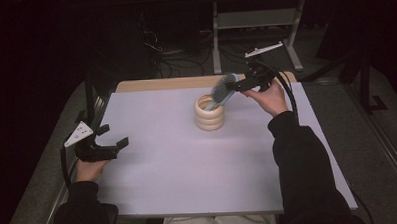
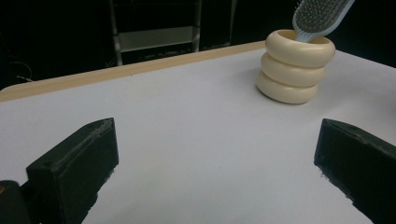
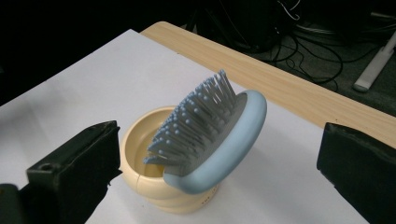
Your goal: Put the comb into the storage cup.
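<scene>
Toward the far middle of the table: cream holder of three stacked rings, upright, open at top. Pale blue hairbrush standing handle-down in it, head leaning over the rim toward the right tool, bristles grey with pale tips. Small mark low on the holder's front in the right gripper view, too small to read; no other label or brand legible.

Right tool held just beside the brush head, jaws spread wide, nothing pressed between them; brush head seen in the gap between the two black jaws, clear of both. Right hand behind it, dark sleeve, cable trailing back.

Left tool low at the near left edge of the table, well apart from the holder, jaws wide, holding nothing; grey three-cornered plate on top.

Table surface white, matt, unmarked, with a light wooden strip along the far edge. Room dark; grey floor, loose cables and a pale metal frame beyond.
</scene>
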`<state>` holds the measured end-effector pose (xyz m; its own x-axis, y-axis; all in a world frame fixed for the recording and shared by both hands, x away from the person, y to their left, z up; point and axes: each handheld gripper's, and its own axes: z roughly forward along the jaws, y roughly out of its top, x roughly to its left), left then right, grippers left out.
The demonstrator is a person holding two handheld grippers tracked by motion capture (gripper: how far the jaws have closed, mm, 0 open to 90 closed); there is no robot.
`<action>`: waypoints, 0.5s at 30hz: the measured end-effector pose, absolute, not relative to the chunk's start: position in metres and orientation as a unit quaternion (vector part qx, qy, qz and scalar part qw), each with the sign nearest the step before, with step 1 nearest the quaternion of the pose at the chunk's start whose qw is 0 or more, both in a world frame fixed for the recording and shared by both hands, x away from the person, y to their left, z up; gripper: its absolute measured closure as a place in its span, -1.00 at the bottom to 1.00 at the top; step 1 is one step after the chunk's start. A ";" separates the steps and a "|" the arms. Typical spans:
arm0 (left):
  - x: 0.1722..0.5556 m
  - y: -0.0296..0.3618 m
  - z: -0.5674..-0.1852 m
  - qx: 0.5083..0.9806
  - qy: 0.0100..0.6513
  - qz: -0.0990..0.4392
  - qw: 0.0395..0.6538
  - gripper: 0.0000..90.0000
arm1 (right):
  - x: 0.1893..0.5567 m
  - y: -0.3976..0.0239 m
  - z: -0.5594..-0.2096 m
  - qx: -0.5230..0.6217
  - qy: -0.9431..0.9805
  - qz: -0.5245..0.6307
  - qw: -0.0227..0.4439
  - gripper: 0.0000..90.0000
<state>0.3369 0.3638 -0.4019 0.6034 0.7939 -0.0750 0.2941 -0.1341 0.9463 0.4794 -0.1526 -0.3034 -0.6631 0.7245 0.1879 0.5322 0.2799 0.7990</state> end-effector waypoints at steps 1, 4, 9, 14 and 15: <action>0.337 0.364 -0.402 0.716 0.380 0.232 0.537 -1.00 | 0.478 -0.154 -0.304 0.394 0.793 0.452 0.107 -1.00; 0.337 0.363 -0.402 0.718 0.380 0.231 0.535 -1.00 | 0.476 -0.157 -0.306 0.393 0.792 0.455 0.108 -1.00; 0.337 0.363 -0.402 0.718 0.380 0.231 0.535 -1.00 | 0.471 -0.163 -0.308 0.389 0.794 0.454 0.113 -1.00; 0.337 0.363 -0.402 0.718 0.382 0.231 0.535 -1.00 | 0.465 -0.169 -0.310 0.384 0.795 0.454 0.119 -1.00; 0.337 0.363 -0.402 0.718 0.382 0.231 0.534 -1.00 | 0.464 -0.170 -0.310 0.382 0.795 0.455 0.120 -1.00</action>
